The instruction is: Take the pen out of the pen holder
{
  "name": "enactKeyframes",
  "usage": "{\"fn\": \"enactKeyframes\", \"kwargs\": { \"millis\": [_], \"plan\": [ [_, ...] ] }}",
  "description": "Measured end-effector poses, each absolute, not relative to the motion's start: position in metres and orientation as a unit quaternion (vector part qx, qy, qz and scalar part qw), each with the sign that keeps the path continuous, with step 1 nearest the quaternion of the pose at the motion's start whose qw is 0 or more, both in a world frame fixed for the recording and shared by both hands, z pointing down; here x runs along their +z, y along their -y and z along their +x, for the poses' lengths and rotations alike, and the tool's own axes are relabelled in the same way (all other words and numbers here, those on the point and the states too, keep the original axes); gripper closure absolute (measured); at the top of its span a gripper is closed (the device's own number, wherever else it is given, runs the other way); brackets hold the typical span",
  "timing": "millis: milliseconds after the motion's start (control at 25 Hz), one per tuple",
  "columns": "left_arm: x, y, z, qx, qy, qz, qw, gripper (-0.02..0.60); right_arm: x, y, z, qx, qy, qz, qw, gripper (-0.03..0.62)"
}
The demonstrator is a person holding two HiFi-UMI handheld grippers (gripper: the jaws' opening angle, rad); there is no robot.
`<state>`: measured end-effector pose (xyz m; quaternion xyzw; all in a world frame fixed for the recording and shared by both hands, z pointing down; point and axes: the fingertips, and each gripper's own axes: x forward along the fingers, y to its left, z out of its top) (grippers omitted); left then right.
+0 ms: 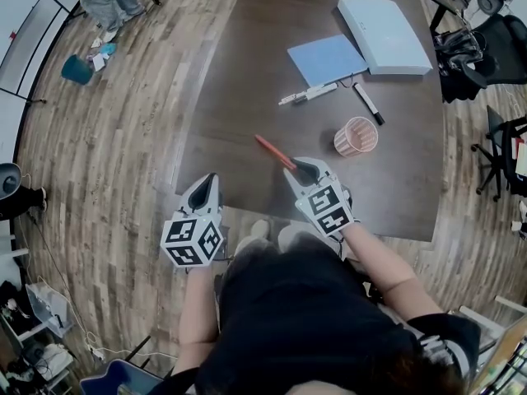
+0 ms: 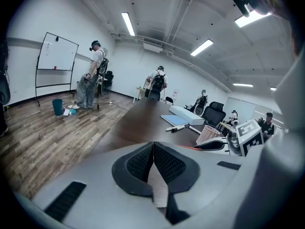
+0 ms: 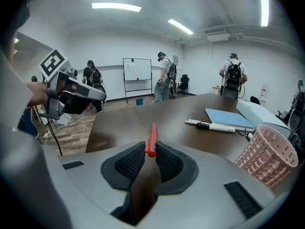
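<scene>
Right hand-held gripper [image 3: 151,150] clamps red pen [image 3: 153,131], which juts forward.

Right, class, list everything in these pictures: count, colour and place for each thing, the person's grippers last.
table: 1, dark brown, mid-room
pen: 1, red, in jaws of right gripper
pen holder: 1, pink mesh, upright on table
folder: 1, light blue, flat on table's far part
box: 1, white, right of folder
white marker: 1, white, in front of folder
black-and-white marker: 1, between folder and pen holder
bin: 1, teal, floor, far left
left gripper: 1, grey, jaws shut, empty, table's near edge
right gripper: 1, grey, jaws shut on pen
</scene>
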<state>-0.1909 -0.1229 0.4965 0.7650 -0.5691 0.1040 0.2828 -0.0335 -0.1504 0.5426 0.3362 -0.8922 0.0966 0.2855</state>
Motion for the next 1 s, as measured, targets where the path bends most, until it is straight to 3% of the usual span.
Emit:
{"fn": "enactKeyframes", "kwargs": {
  "millis": [560, 1000],
  "plan": [
    [0.519, 0.116, -0.189, 0.122, 0.564, 0.758, 0.304, 0.554, 0.577, 0.145, -0.024, 0.123, 0.864, 0.326, 0.363, 0.503],
    [0.523, 0.117, -0.187, 0.126, 0.560, 0.760, 0.306, 0.554, 0.580, 0.147, -0.023, 0.126, 0.861, 0.329, 0.368, 0.491]
  ]
}}
